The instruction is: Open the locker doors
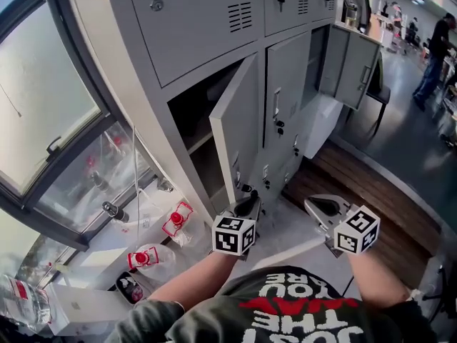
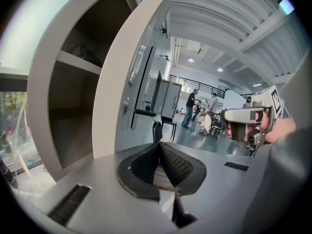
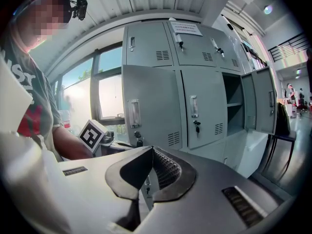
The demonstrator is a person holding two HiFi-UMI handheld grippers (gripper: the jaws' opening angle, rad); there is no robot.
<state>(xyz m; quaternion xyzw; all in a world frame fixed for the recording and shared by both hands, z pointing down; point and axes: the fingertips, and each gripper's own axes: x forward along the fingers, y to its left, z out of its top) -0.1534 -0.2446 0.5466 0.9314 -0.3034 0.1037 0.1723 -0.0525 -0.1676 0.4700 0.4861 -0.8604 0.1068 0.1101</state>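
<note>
Black T-shirt [image 1: 285, 309] and two bare forearms fill the bottom edge of the head view, each hand carrying a gripper with a marker cube.

On the grey locker bank [image 1: 171, 70], the middle-row door at the left edge [image 1: 235, 120] stands ajar, swung outward, showing a dark compartment with a shelf [image 2: 78, 62]. The middle door [image 1: 288, 84] beside it is closed, with a key in its lock. The door at the right end [image 1: 350, 63] hangs wide open. The top-row doors [image 1: 207, 16] are closed.

The left gripper [image 1: 250, 200] sits low, near the bottom free corner of the ajar door; in its own view the jaws are clenched together with nothing between them [image 2: 158, 145]. The right gripper [image 1: 321, 206] is held apart from the lockers, level with the left one, its jaws likewise pressed tip to tip and empty [image 3: 148, 150].

Left of the bank is a window [image 1: 43, 106], with red-labelled bottles [image 1: 177, 221] below it. People stand well off at the right [image 1: 435, 52].
</note>
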